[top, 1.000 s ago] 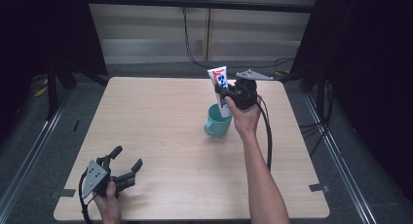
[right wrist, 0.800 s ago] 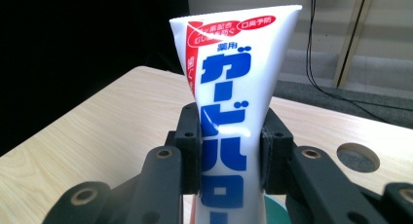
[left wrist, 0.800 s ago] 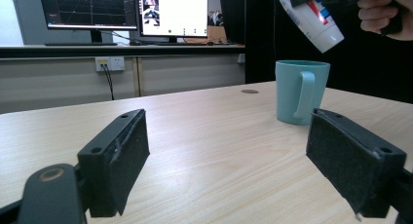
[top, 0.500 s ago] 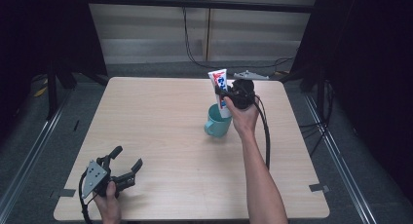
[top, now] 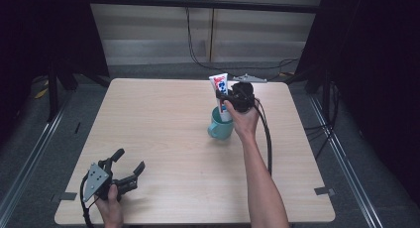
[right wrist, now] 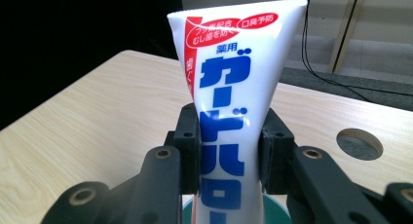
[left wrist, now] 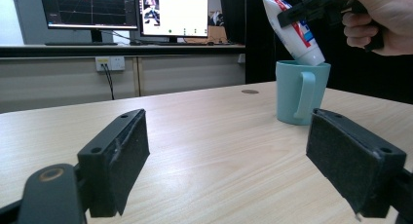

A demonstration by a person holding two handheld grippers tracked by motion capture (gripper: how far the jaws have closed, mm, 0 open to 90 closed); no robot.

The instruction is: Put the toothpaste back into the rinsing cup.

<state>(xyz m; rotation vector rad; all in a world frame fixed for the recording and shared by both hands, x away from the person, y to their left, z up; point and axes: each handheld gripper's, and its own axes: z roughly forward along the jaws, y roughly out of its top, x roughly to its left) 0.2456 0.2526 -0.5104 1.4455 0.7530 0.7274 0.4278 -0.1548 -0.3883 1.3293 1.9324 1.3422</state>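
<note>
Tube: I hold the toothpaste tube (right wrist: 233, 117) mid-body; soft, light, dents easily.
Right gripper (right wrist: 229, 151): clamped on tube above teal mug (top: 221, 125), frame centre.
Left gripper (left wrist: 243, 156): wide, holding nothing.

I note the surface (top: 163, 139) as pale wood-grain laminate, smooth with a low sheen. The toothpaste tube (right wrist: 229, 102) at frame centre is glossy white plastic, printed in red and blue. The mug (left wrist: 298, 90) at upper right looks like matt teal plastic or glazed ceramic; I cannot tell which. The left gripper (left wrist: 229, 160) has fingers (left wrist: 122, 158) of matt black plastic, faced with rough, dark foam-like pads.
</note>
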